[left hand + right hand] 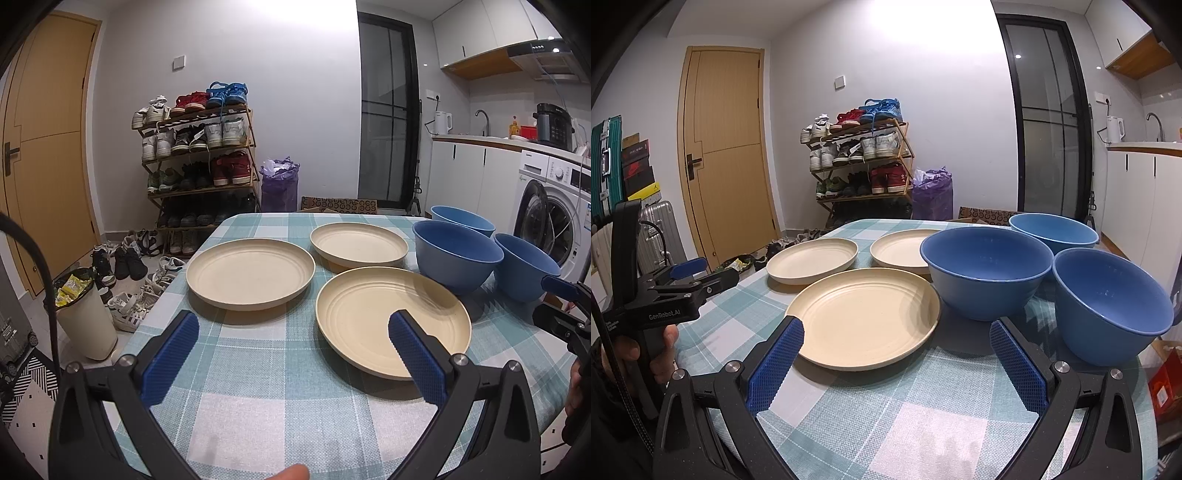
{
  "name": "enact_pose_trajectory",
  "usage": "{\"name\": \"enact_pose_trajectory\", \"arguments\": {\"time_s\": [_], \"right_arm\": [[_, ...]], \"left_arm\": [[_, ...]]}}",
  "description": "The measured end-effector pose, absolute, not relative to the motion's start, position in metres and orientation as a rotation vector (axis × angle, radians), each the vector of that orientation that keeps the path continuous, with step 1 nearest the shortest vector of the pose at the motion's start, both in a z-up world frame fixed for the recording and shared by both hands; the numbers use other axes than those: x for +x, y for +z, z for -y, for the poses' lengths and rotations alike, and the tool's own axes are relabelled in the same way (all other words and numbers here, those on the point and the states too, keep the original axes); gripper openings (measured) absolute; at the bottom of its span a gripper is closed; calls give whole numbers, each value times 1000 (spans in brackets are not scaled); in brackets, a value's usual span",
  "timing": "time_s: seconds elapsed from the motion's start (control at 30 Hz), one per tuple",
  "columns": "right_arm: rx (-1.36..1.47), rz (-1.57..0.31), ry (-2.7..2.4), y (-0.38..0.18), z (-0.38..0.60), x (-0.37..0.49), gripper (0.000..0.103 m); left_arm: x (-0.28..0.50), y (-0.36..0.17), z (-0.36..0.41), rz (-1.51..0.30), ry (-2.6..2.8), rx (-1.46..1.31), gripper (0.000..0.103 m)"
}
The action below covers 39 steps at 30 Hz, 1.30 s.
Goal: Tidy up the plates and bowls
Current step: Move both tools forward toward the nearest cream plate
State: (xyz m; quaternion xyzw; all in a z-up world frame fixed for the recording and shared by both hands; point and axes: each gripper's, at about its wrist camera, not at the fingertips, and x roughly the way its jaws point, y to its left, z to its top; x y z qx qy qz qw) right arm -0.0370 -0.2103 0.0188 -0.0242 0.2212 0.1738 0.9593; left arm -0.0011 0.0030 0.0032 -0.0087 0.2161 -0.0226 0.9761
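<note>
- Left gripper (293, 334) — nearest the left wrist camera: its 2 blue-padded fingers (171, 354) stand spread wide above the checked tablecloth (258, 369), with nothing between them. A fingertip shows at the bottom edge of this view.
- Right gripper (897, 345) — likewise spread wide and empty, hovering over the near part of the table; the hand (646, 350) that grips the left tool shows at the left edge of the right wrist view.
- Near plate (393, 321): cream, lying flat on the cloth; its near rim passes behind the right-hand finger of the left gripper in the left wrist view, and whether the two touch cannot be told.
- Left plate (250, 273) and far plate (359, 244): also cream, each flat on the cloth, apart from one another and from the near plate. The 3 form a loose triangle.
- 3 blue bowls, upright, grouped to the right of the plates: middle bowl (986, 271) just beside the near plate, far bowl (1054, 229) behind it, right bowl (1108, 304) nearest the table's right edge.
- Background: shoe rack (195, 155), wooden door (727, 155), washing machine (554, 218), waste bin (86, 317) on the floor.
</note>
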Motion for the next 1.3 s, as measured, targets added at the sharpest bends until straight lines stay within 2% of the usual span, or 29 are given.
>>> {"name": "enact_pose_trajectory", "arguments": {"time_s": [1.3], "right_arm": [[-47,-412,295,34,222,-42,102]], "left_arm": [[-2,12,2,-427,-38,9,103]]}}
